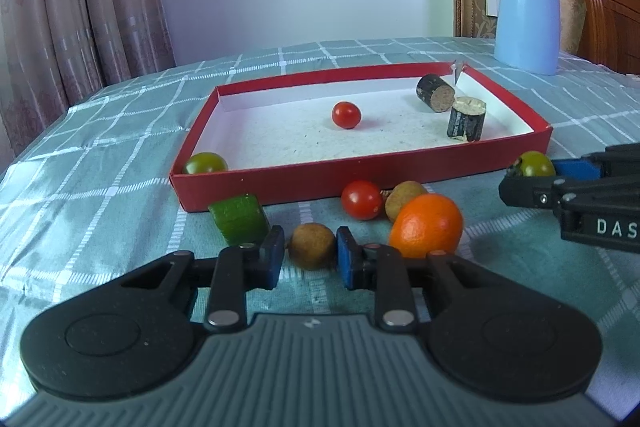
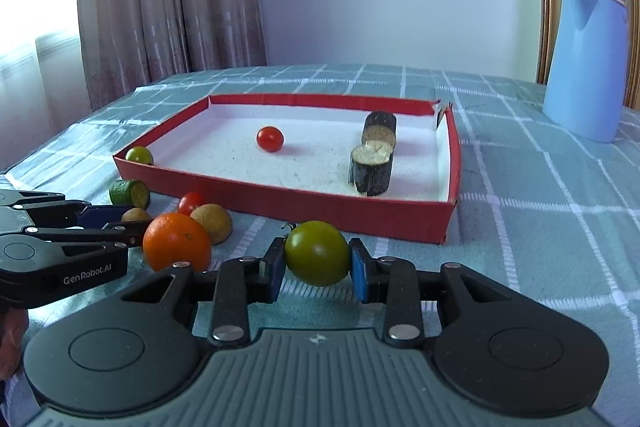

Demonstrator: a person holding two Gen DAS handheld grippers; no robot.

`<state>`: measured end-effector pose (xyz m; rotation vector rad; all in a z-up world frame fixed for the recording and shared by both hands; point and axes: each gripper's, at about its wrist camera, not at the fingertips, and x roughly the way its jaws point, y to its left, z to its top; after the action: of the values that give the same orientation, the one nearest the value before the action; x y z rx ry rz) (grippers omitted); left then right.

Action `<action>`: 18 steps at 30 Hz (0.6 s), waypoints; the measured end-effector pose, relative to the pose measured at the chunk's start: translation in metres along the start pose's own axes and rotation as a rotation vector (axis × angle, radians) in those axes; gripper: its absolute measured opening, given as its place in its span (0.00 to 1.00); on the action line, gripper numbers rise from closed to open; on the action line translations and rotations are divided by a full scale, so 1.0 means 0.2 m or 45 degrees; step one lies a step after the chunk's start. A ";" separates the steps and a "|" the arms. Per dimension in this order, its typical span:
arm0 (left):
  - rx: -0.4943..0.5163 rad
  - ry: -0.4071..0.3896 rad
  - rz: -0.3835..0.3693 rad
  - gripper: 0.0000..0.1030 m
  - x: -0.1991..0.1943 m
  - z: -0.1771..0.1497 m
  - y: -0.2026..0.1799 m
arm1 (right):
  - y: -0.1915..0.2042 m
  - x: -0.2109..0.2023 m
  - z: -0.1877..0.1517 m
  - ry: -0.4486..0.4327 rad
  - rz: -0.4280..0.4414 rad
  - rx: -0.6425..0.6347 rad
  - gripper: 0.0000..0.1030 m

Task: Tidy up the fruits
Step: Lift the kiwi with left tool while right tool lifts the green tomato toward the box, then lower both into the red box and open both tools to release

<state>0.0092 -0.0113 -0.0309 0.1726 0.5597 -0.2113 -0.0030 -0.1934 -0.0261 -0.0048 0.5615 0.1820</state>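
At lower centre of each view, the left gripper (image 1: 311, 254) clamps a small round brown fruit (image 1: 311, 245); the right gripper (image 2: 317, 261) clamps a smooth green tomato (image 2: 317, 253). Either could slip and roll off before reaching the shallow red cardboard tray (image 1: 320, 179).

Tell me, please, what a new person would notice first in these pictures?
First the red tray in the middle of the checked cloth, with a red tomato inside. In front of it, the right tool grips a green tomato and the left tool a small brown fruit, beside an orange.
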 end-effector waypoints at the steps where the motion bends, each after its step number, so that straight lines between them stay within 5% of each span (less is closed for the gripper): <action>1: 0.002 -0.008 -0.001 0.24 -0.01 0.00 0.00 | 0.00 -0.01 0.01 -0.005 0.001 -0.006 0.32; 18: -0.017 -0.101 -0.003 0.24 0.02 0.28 0.03 | 0.00 0.07 0.23 -0.050 -0.021 -0.041 0.32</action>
<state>0.0423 -0.0186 0.0141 0.1501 0.4821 -0.2157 0.0327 -0.1885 0.0054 -0.0367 0.5192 0.1749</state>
